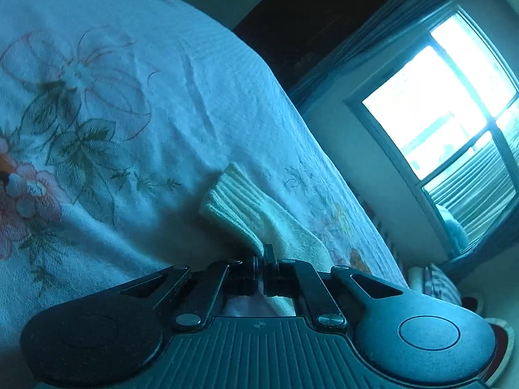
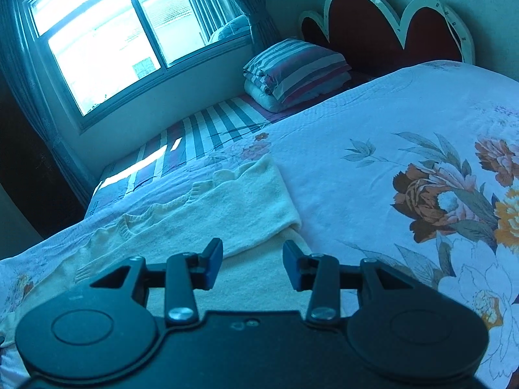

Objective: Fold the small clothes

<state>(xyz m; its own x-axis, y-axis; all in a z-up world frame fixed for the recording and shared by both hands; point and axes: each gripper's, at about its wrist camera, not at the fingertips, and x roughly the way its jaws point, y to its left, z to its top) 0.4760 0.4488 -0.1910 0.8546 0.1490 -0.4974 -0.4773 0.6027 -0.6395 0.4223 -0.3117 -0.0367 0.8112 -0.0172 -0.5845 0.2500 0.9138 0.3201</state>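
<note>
A cream knitted garment [image 2: 211, 207] lies on the floral bedspread [image 2: 373, 123], with one part folded over the rest. In the left wrist view its ribbed cuff [image 1: 233, 201] sticks out over the bedspread [image 1: 129, 129], and my left gripper [image 1: 263, 257] is shut on the fabric just behind that cuff. My right gripper [image 2: 253, 259] hovers low over the near part of the garment. Its blue-padded fingers [image 2: 212, 261] stand apart, with nothing pinched between them.
A striped folded quilt and pillow [image 2: 295, 71] sit by the red scalloped headboard [image 2: 373, 22]. A striped sheet [image 2: 211, 123] runs along the bed's window side. The bright window [image 2: 107, 32] with curtains is beyond the bed edge [image 1: 324, 162].
</note>
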